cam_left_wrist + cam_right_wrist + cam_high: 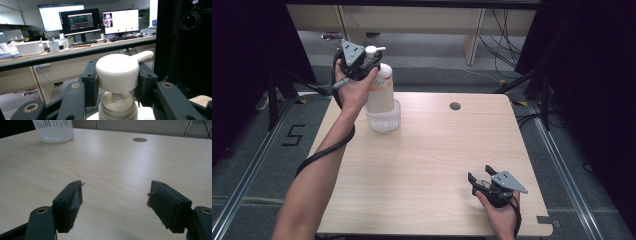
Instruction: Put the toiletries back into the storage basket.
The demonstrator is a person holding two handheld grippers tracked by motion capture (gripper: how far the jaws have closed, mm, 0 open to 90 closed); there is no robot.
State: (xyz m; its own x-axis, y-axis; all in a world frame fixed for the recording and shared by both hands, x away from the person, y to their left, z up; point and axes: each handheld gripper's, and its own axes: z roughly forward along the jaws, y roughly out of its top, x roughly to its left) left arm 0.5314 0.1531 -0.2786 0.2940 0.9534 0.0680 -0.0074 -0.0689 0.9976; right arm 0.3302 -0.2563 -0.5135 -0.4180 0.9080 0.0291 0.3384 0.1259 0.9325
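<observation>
Left claw (117, 82) clamping pump bottle (379, 90) (apparently in basket (384, 121)), right claw (117, 207) wide near table (437, 160) edge

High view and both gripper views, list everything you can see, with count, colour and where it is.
Pump bottle: one, white with a white pump head, standing in the basket at the table's far left.
Basket: one, white slatted plastic, far left of the table.
Table: one, light wood, with a round dark hole near its far edge.
Monitors: three, on a desk beyond the table, in the left gripper view.
Left gripper: one, black, jaws closed on the pump head, held by the left hand.
Right gripper: one, black, jaws apart and empty, low over the table's near right, held by the right hand.
</observation>
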